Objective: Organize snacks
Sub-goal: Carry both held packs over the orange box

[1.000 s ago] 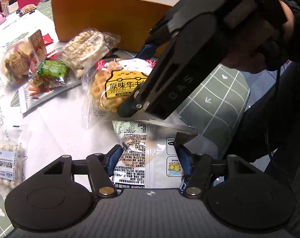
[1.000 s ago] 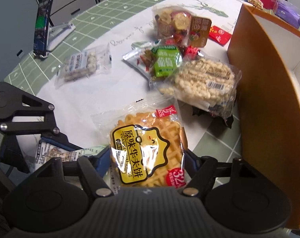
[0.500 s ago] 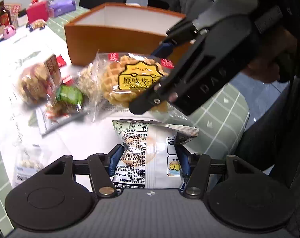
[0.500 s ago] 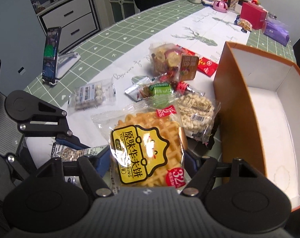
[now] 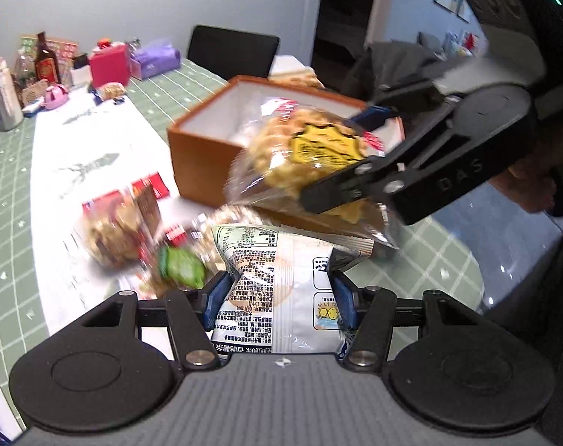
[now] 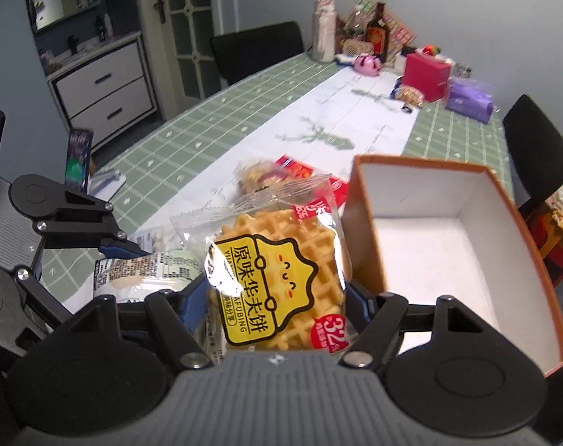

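Both grippers carry 1 snack each, clear of the table, likely bound for the box (image 6: 441,256) (orange outside, white and empty inside). The right gripper (image 6: 277,304) is clamped on the waffle (image 6: 277,275) by its sides, just beside the box's near wall. The left gripper (image 5: 277,297) pinches a white packet (image 5: 277,290) the same way, lower and beside it.

The left gripper (image 5: 279,293) clamps a white printed snack packet (image 5: 277,290). Ahead, the right gripper (image 5: 359,156) holds a waffle packet (image 5: 311,160) over the open orange box (image 5: 203,156); blurred snacks (image 5: 132,230) lie on the table (image 5: 6,186).
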A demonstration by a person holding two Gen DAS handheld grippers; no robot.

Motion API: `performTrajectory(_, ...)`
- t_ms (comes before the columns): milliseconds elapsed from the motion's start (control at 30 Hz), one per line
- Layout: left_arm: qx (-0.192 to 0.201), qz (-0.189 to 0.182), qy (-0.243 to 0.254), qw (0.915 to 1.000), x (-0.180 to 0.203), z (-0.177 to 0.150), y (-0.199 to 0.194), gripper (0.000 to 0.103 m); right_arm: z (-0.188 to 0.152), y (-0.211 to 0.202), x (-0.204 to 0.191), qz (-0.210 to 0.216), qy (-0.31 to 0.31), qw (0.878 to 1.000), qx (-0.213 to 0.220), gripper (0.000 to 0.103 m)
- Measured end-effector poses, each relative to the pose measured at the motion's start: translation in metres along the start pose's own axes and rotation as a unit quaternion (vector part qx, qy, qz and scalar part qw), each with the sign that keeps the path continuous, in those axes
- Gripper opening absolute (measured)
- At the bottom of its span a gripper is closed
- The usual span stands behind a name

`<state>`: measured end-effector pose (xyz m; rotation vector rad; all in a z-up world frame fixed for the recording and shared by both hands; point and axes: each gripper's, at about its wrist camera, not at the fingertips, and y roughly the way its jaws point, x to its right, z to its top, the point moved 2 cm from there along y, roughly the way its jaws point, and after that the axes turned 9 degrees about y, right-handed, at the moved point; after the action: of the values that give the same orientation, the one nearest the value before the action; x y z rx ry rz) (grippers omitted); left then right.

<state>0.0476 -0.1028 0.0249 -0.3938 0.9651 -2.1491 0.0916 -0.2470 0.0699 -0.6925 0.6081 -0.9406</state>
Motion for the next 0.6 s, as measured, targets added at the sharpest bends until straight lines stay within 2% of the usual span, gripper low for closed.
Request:
performTrajectory(267, 0.034, 0.001, 0.037, 0.9987, 0.010, 0.046, 0.011, 0.067, 0.014, -0.030, 0.051, -0.036, 0.057, 0.997, 0.044, 0.072)
performTrajectory(467, 0.039, -0.006, 0.055, 0.9977, 0.021, 0.078, 0.041, 0.067, 0.016, -0.046, 0.094, -0.064, 0.106, 0.990, 0.065, 0.072)
performTrajectory(600, 0.046, 0.002, 0.058, 0.9972, 0.028, 0.095, 0.063, 0.067, 0.014, -0.045, 0.119, -0.086, 0.134, 0.985, 0.064, 0.072)
